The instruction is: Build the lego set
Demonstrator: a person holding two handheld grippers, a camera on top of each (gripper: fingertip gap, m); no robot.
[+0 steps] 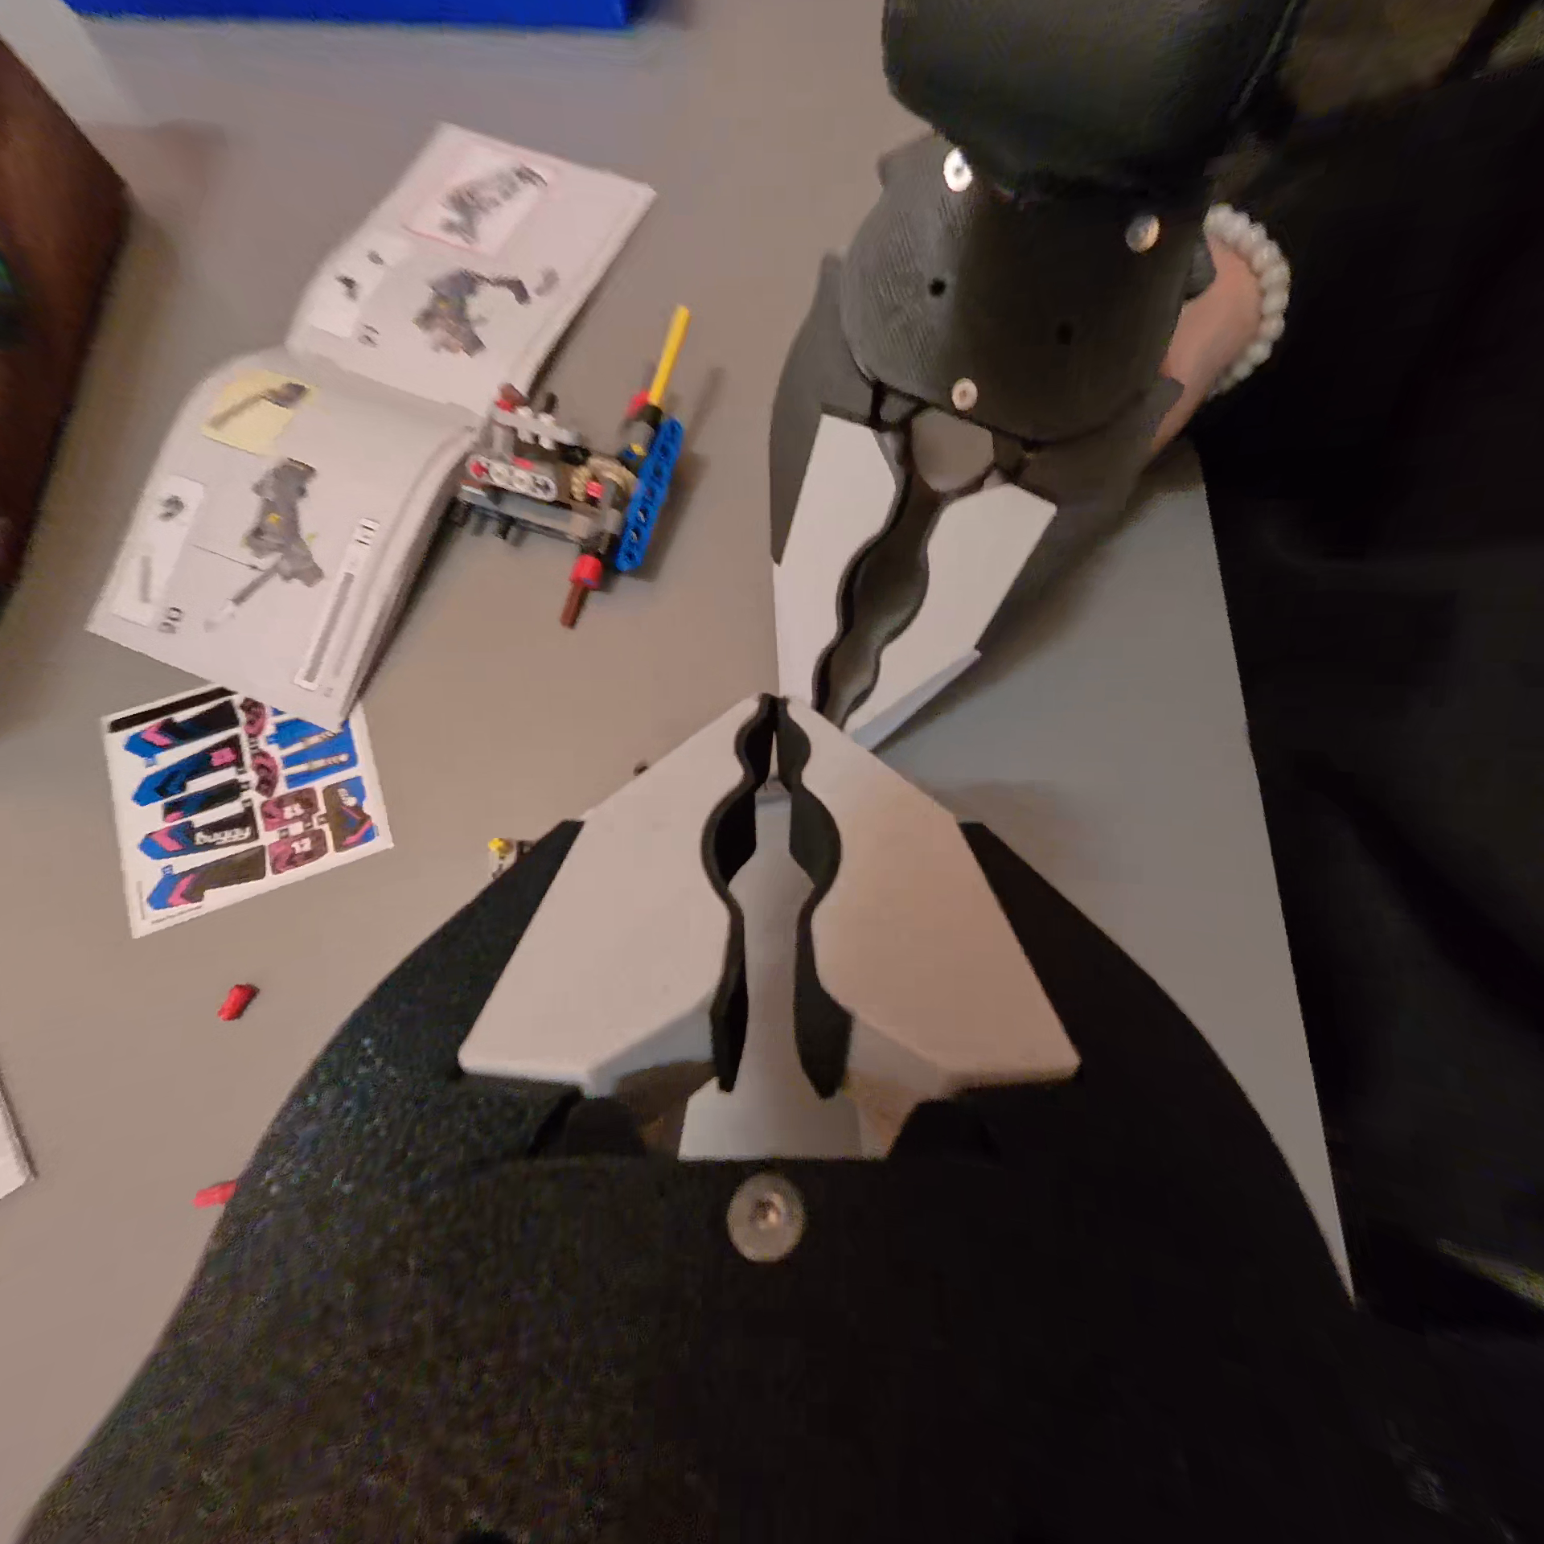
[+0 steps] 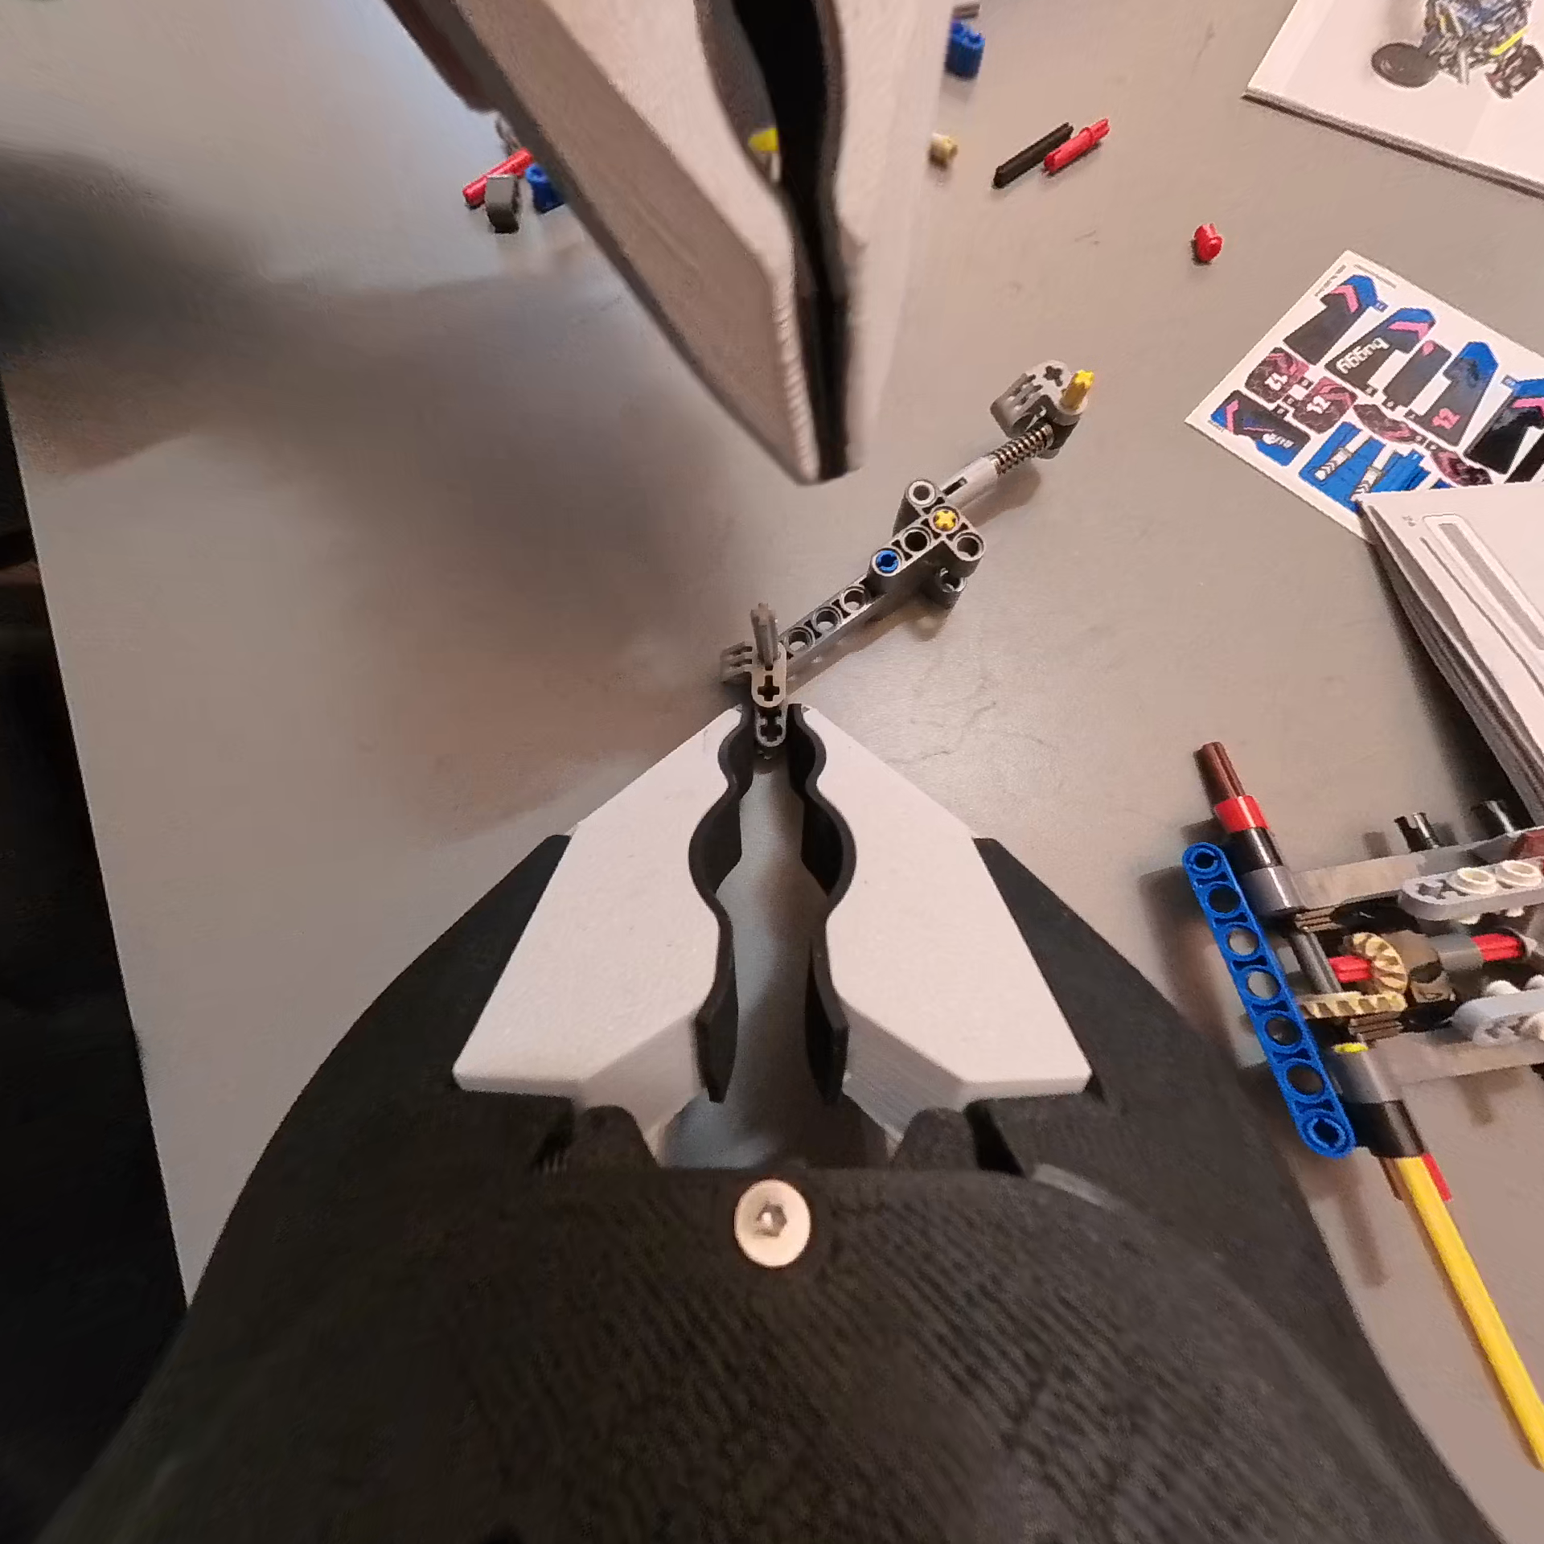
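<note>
We see the grey table (image 2: 1044,752): right gripper (image 2: 770,718) pinching a grey connector (image 2: 769,687); left gripper (image 1: 773,710) closed, empty, beside the instruction booklet (image 1: 351,434).

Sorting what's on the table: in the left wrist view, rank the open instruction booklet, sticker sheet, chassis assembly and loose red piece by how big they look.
1. Instruction booklet
2. Sticker sheet
3. Chassis assembly, though it lies farther away, so its place against the sheet is unsure
4. Red piece

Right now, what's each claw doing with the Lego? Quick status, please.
Right gripper shut on small grey connector, at grey arm assembly. Left gripper shut, empty. Main chassis untouched beside booklet.
</note>
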